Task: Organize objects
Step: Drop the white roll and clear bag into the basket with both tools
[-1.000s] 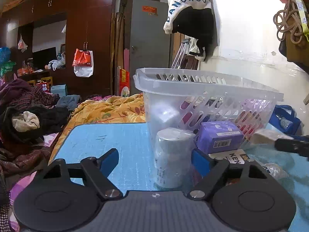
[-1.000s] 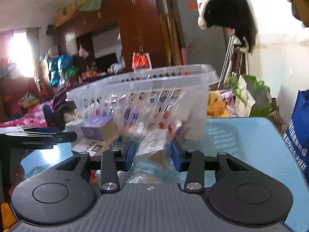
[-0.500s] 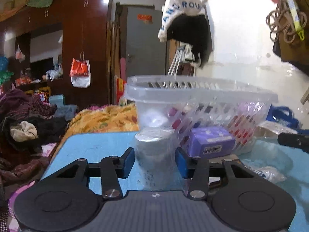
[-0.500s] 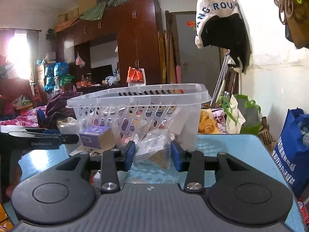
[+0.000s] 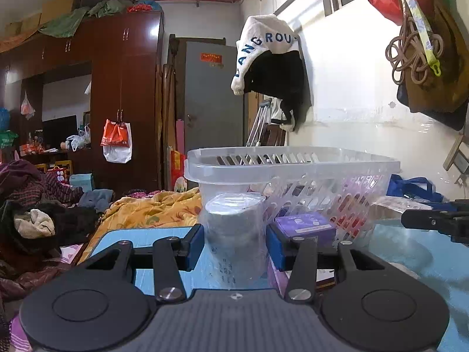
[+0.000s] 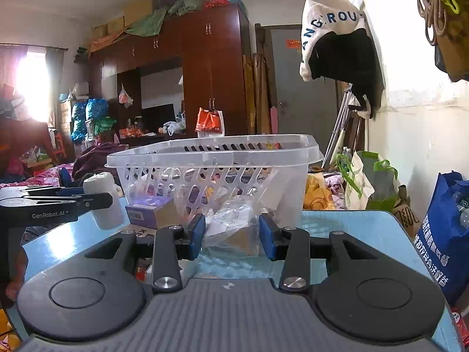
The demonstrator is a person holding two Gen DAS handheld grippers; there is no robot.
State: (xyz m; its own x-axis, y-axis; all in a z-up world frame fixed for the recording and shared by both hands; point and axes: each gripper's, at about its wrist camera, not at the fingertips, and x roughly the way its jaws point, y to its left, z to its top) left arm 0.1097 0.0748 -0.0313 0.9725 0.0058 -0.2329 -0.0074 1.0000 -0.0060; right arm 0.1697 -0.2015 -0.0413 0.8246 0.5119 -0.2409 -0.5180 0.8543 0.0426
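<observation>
Left wrist view: I see the slotted basket [image 5: 293,164] on the blue table [image 5: 140,234], and my left gripper [image 5: 234,242] clamped on the wrapped white roll [image 5: 234,234] before it. My right gripper [image 6: 231,234] pinches a clear bag [image 6: 231,228] between both pads.

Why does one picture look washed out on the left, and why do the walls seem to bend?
Right wrist view: a sunlit curtained window overexposes that side, leaving haze. Left wrist view: no window in frame, so the light is even, with only a small glare spot on the dark red wooden wardrobe. Both views: fisheye lenses curve straight edges and darken the corners.
</observation>
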